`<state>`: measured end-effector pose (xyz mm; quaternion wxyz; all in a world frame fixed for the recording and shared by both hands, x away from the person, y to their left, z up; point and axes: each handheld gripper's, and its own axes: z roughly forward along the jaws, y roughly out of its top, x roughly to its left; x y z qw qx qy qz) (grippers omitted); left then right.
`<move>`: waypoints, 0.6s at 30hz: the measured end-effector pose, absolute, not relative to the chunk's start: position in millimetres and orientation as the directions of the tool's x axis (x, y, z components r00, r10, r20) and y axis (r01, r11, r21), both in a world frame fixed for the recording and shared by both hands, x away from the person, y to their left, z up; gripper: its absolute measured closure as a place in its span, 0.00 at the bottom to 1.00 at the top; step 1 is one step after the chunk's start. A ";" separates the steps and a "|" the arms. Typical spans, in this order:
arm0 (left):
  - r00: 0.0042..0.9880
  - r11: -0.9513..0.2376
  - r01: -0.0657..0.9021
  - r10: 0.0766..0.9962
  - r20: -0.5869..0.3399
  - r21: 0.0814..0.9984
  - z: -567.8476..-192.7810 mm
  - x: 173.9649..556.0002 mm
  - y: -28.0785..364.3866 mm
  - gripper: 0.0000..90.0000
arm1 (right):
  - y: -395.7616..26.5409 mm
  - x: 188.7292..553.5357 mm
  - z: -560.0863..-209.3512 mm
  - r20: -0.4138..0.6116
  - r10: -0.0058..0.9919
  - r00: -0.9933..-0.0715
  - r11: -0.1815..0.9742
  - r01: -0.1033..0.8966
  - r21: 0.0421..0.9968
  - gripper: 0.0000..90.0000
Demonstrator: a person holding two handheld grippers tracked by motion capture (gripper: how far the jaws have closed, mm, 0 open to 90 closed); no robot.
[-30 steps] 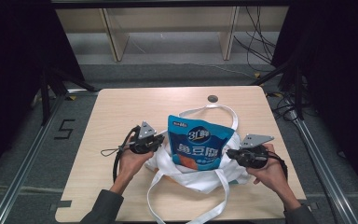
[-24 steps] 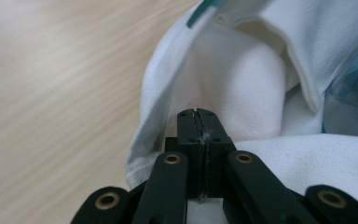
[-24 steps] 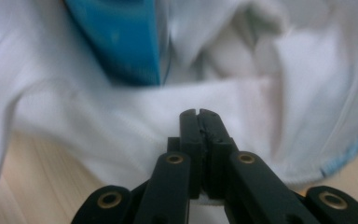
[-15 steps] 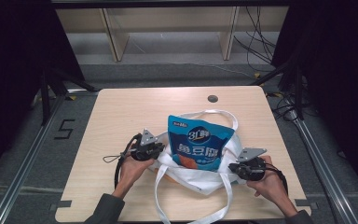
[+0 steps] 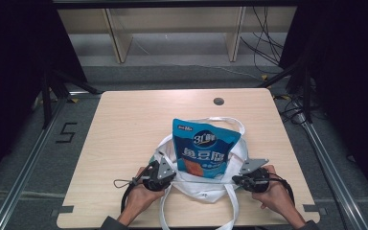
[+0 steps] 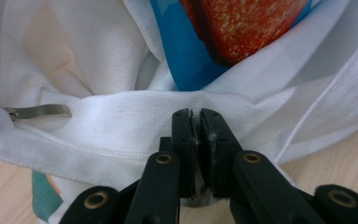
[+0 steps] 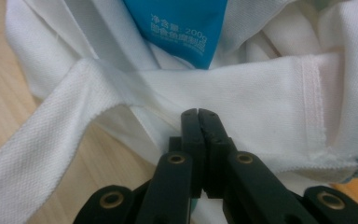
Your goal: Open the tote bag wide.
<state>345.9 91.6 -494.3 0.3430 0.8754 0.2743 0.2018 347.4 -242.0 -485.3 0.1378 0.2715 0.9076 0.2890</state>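
Blue snack pouch (image 5: 203,152) sitting in white cloth tote bag (image 5: 199,184) on wooden counter (image 5: 124,124), L gripper (image 5: 165,175) & R gripper (image 5: 239,180) pinching its rim.

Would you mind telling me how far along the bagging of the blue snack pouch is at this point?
Partly done: the blue snack pouch stands with its lower part inside the white tote bag, its top above the rim. In hand: the left gripper and the right gripper are each shut on the bag's fabric at opposite sides. Left: probably pulling the bag up around the pouch, whose upper half is uncovered.

High view: overhead, facing forward-down. Gripper views: close behind their black jaws, sharing the white fabric tote bag (image 5: 206,184).
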 end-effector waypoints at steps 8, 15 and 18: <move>0.778 -0.625 0.343 0.608 0.161 0.701 -498.0 352.2 92.0 0.93 | -243.6 351.9 -491.2 -0.070 0.586 -0.807 0.664 0.429 0.613 1.00; 0.753 -0.612 0.347 0.633 0.178 0.711 -503.8 365.3 86.7 0.94 | -243.1 368.4 -492.9 -0.085 0.602 -0.794 0.661 0.436 0.611 1.00; 0.741 -0.589 0.379 0.655 0.147 0.714 -505.0 373.4 84.0 0.94 | -243.5 382.7 -493.5 -0.084 0.620 -0.780 0.649 0.449 0.614 1.00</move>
